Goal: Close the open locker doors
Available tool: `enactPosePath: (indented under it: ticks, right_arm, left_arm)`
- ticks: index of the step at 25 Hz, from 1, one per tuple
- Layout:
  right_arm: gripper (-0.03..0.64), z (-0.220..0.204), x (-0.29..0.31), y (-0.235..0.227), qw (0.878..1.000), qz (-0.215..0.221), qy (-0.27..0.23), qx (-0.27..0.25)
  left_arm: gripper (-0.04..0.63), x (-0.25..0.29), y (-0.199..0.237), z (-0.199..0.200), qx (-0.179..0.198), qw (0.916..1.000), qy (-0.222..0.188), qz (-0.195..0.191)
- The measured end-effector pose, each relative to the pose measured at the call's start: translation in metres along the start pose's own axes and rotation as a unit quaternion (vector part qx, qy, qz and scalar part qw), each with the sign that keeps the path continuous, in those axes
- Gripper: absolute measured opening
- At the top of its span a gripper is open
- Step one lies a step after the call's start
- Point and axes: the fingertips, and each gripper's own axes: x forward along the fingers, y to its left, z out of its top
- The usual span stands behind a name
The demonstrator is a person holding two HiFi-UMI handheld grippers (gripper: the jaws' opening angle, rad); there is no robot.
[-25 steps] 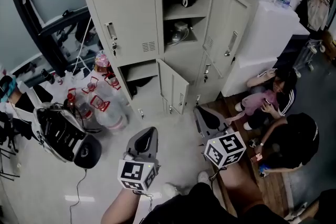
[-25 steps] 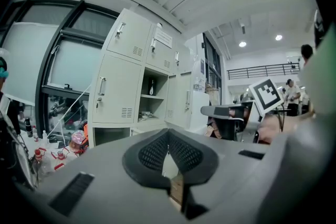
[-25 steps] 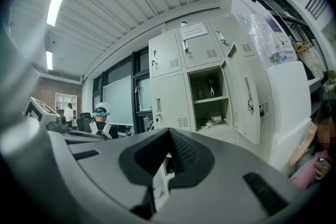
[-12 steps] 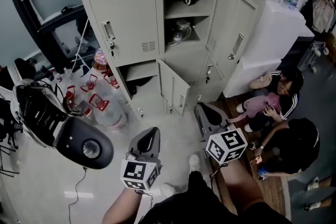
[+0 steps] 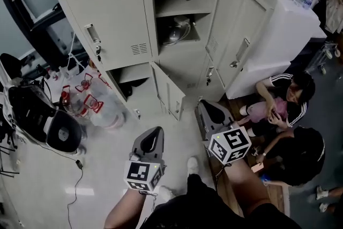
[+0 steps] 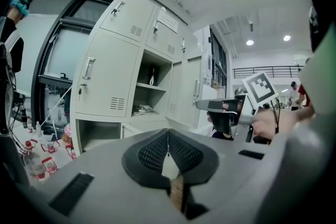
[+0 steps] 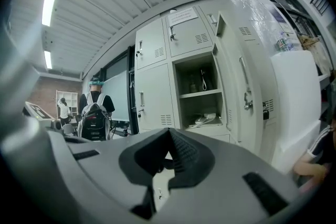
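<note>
Left gripper and right gripper, fingers together and empty, face the open lower locker door; a glancing push could let it rebound unlatched.

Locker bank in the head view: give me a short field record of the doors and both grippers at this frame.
tall door: open, swung right, shelves exposed
small lower door: open, swung outward
closed door: shut, left of the open compartment
left gripper: shut, empty, short of the lockers
right gripper: shut, empty, touching no door
floor, left: water bottles
floor, right: two seated people
</note>
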Motion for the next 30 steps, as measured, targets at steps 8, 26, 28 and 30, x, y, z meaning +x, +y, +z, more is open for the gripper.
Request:
enactPosePath:
  ticks: [8,26,28,30]
  right_arm:
    - [0.000,-0.013,0.024,-0.043,1.000,0.016,0.013,0.000]
    - [0.000,-0.071,0.074,-0.089,0.996,0.065,0.064,0.011]
    - [0.000,-0.076,0.079,-0.092,0.995,0.070,0.068,0.011]
    - [0.000,-0.082,0.083,-0.095,0.994,0.076,0.074,0.008]
  left_arm:
    - [0.006,0.059,-0.005,-0.012,-0.008,0.9999,0.005,0.010]
    - [0.171,0.164,0.010,-0.084,-0.010,0.9967,0.059,0.055]
    - [0.196,0.177,0.014,-0.093,-0.010,0.9955,0.069,0.064]
    - [0.204,0.189,0.017,-0.104,-0.012,0.9941,0.081,0.071]
